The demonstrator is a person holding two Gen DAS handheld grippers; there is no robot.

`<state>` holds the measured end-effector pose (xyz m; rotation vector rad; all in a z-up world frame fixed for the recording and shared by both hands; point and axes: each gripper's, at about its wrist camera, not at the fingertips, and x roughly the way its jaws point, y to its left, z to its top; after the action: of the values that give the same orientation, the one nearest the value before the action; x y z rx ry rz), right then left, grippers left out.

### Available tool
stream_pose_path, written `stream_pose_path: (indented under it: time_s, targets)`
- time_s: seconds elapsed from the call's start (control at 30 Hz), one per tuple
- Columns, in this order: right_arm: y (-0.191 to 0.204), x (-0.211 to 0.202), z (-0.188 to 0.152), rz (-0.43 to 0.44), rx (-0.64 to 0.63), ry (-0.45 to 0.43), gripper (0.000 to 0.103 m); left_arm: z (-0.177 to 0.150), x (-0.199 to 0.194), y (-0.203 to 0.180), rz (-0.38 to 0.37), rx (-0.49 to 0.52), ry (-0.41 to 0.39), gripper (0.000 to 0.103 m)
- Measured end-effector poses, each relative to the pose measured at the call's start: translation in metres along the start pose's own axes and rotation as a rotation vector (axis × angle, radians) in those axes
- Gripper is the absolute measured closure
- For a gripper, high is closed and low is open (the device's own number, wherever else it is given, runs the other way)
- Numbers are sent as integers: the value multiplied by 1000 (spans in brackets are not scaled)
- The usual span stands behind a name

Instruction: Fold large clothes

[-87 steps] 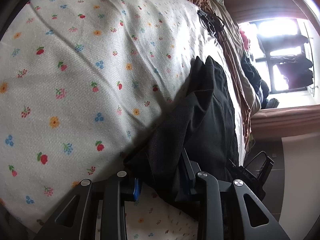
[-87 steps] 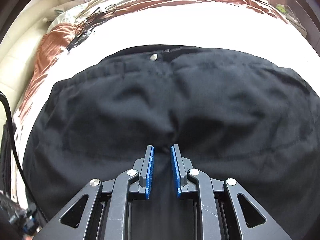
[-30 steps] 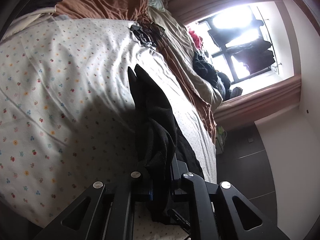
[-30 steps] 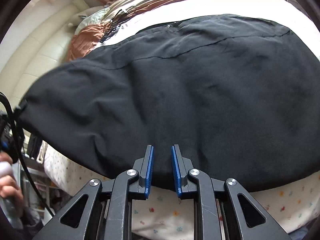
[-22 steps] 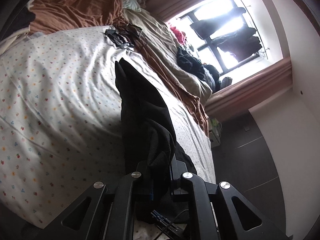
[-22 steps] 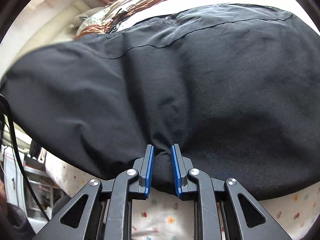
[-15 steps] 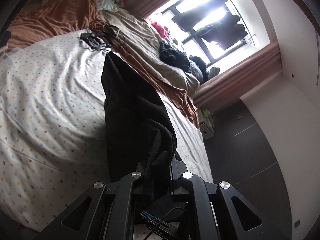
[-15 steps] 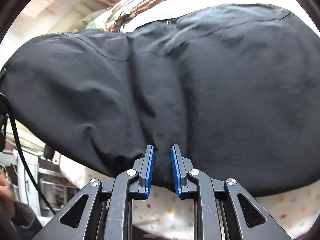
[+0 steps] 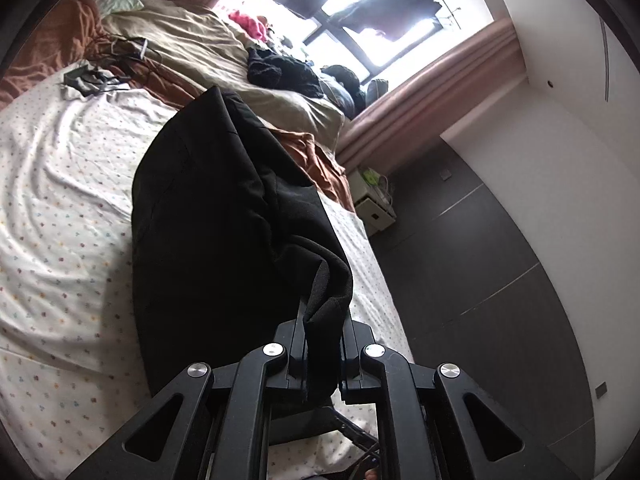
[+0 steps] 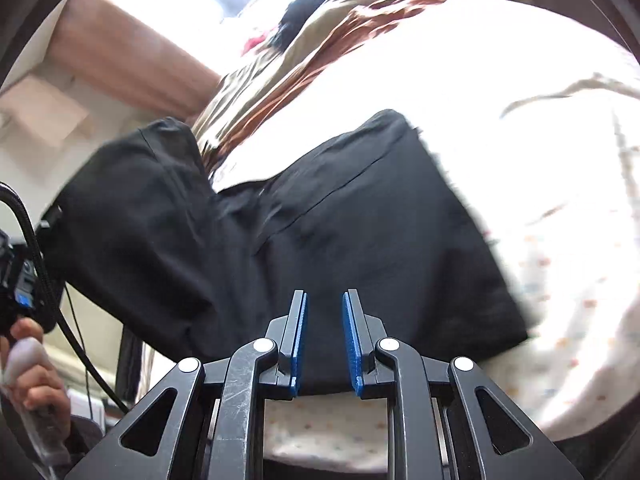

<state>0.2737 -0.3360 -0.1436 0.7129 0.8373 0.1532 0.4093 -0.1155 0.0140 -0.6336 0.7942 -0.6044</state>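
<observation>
The left gripper (image 9: 322, 344) is gripping a bunched edge of the black garment (image 9: 216, 216); the cloth is passing between its two black fingers (image 9: 294, 344) and is hanging over them. From this grip the garment is rising toward 11 o'clock in the left wrist view, as a long dark fold standing above the flowered bedsheet (image 9: 60, 208), which is filling the side from 7 to 10 o'clock. Behind the sheet, a brown blanket (image 9: 48, 52) and a beige duvet (image 9: 200, 40) are lying toward 12 o'clock, with a heap of dark clothes (image 9: 284, 72) on the duvet. The bright window (image 9: 360, 12) is at 1 o'clock, a pink curtain (image 9: 432, 92) is hanging under it, and a small white bedside cabinet (image 9: 372, 204) is standing near the bed corner at about 2 o'clock.

In the right wrist view the right gripper (image 10: 323, 340) is holding the lower edge of the same garment (image 10: 320, 220); the black cloth is sitting between the blue pads (image 10: 299, 336), which are standing a little apart with the fabric filling the gap. The garment is spreading from the jaws toward 12 o'clock over the sheet (image 10: 560, 240), and its left part is lifted off the bed toward 9 o'clock. At 8 o'clock a hand (image 10: 28, 368) is grasping a handle, with a black cable (image 10: 40, 264) running beside it. This view is somewhat blurred
</observation>
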Motion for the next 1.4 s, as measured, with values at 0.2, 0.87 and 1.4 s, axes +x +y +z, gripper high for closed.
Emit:
stream_pose_path:
  time_s: [0.2, 0.87, 1.4]
  targets:
    - [-41, -45, 4, -49, 80, -75, 84, -6, 53, -12, 0, 14, 88, 94]
    - [-79, -65, 9, -93, 125, -56, 49, -84, 178, -13, 15, 99, 478, 72]
    - [-35, 5, 20, -87, 95, 5, 36, -50, 31, 122, 234, -44, 242, 41]
